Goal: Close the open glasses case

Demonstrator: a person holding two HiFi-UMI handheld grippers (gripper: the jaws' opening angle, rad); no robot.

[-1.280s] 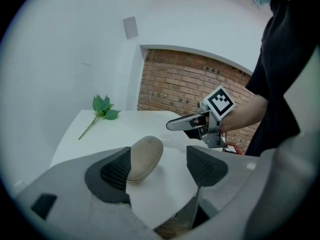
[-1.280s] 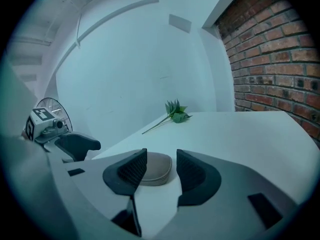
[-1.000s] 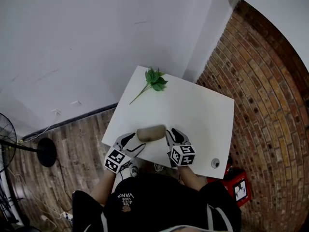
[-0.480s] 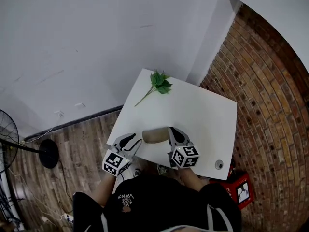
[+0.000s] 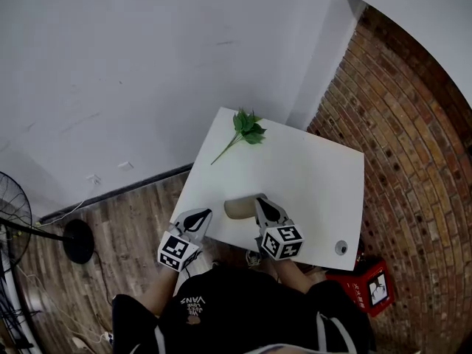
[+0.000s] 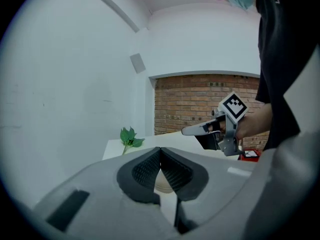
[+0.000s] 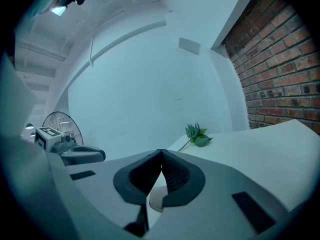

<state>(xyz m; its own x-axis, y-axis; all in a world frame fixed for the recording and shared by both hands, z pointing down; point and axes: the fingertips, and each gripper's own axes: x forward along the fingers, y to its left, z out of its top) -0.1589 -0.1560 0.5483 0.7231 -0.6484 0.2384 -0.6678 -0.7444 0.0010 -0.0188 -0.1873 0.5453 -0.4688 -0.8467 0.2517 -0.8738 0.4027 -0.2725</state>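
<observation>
A tan glasses case (image 5: 238, 208) lies near the front edge of the white table (image 5: 310, 175), and its lid looks down. My left gripper (image 5: 204, 213) hangs just off the table's front left edge, a little apart from the case's left end. Its jaws have just closed with nothing between them. My right gripper (image 5: 259, 200) sits at the case's right end, shut and empty. In the left gripper view the closed pads (image 6: 172, 171) meet in front of the pale case (image 6: 162, 184), with the right gripper (image 6: 187, 130) beyond. The right gripper view shows the case (image 7: 155, 200) below its closed pads (image 7: 175, 176).
A green leafy sprig (image 5: 247, 129) lies at the table's far edge. A small round object (image 5: 340, 247) sits at the near right corner. A red box (image 5: 372, 290) stands on the floor by the brick wall (image 5: 413, 146). A fan base (image 5: 77, 242) is at the left.
Both grippers have drawn back from the case towards the person and risen a little. Their jaws, open beside the case before, now stand shut. The case stays put.
</observation>
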